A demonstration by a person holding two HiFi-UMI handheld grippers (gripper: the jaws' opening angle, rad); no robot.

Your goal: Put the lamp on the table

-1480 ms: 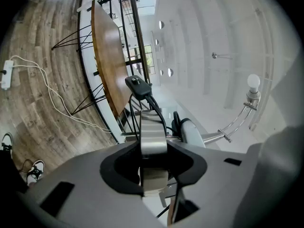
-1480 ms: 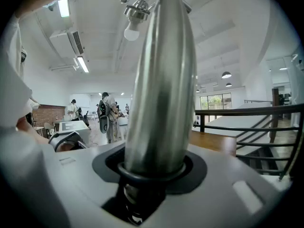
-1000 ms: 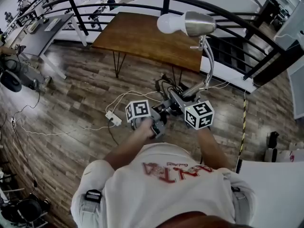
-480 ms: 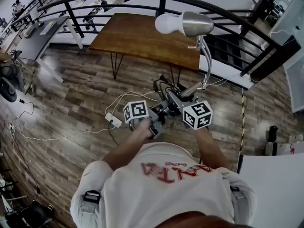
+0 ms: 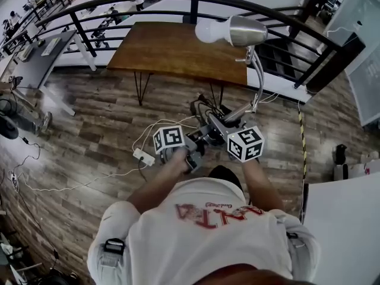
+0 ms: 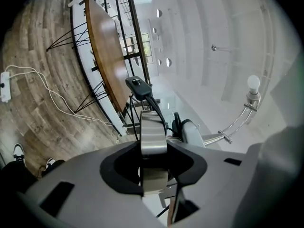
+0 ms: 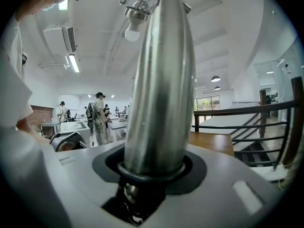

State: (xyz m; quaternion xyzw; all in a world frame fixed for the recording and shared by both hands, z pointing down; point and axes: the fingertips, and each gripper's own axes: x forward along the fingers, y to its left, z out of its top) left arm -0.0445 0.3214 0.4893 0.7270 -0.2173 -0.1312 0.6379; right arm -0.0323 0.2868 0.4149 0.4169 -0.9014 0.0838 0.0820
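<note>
Lamp [image 5: 231, 31], chrome shade and bare bulb held high, hung clear of the floor on the near side of the wooden table [image 5: 172, 49], its lower end not yet over the tabletop. The left gripper [image 5: 196, 144] was clamped on a flat metal piece at the lamp's foot, while the right gripper [image 5: 224, 128] was closed around the polished stem [image 7: 161, 80], which rose straight out of its jaws.

Several things could have gone wrong before the lamp reached the table. The weight sat far above both grips, so a tilt could have swung the shade over and twisted the smooth stem in the right gripper's hold. The left gripper gripped only a narrow strip, which looked likely to slide out if the load shifted. A black cord with an inline switch [image 6: 137, 85] trailed ahead of the left gripper and could have caught on the table's hairpin legs [image 5: 145, 82]. Loose cables [image 5: 205, 108] and a power strip [image 5: 143, 157] lay on the floor in front of the table, a tripping risk for the person carrying it. The railing [image 5: 267, 13] ran just behind the table, within reach of a shade carried too far.
</note>
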